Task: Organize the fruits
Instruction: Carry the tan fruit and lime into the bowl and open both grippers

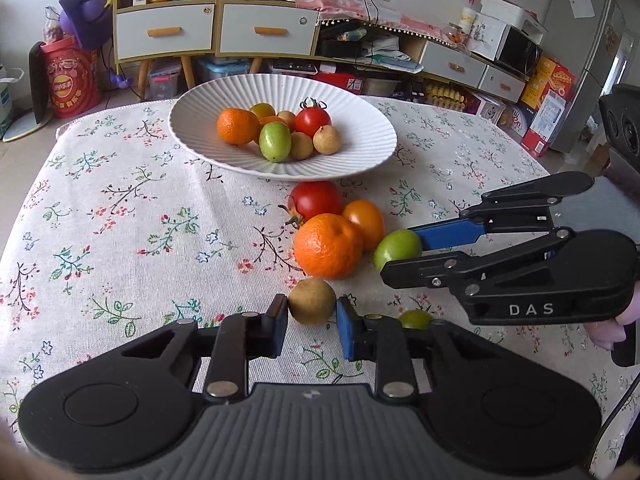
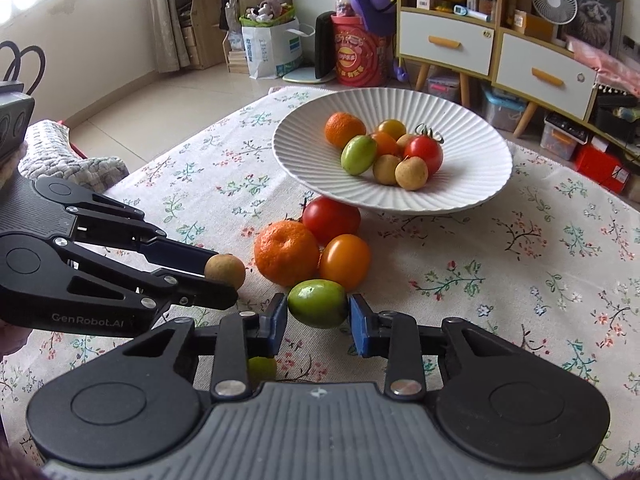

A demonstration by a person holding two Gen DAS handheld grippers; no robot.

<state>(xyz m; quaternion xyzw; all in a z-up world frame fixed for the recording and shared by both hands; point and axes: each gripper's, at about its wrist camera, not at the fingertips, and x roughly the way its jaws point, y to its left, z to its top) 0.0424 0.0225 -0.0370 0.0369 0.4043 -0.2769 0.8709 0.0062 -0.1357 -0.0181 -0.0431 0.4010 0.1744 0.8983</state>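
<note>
Left gripper (image 1: 312,316), right gripper (image 2: 318,312) clamped.

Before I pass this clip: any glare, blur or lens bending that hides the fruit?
Left wrist view: sharp, soft even light, cabinets bowed by the fisheye; brown fruit clear. Right wrist view: window blown out upper left, green fruit and plate still crisp.

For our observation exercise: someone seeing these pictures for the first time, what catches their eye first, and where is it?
Two things pinched at once near the table's front edge: the left gripper shut on a brown longan, the right gripper on a green fruit. Behind them sits a bright cluster, orange and red tomato, then the white ribbed plate heaped with fruit.
</note>
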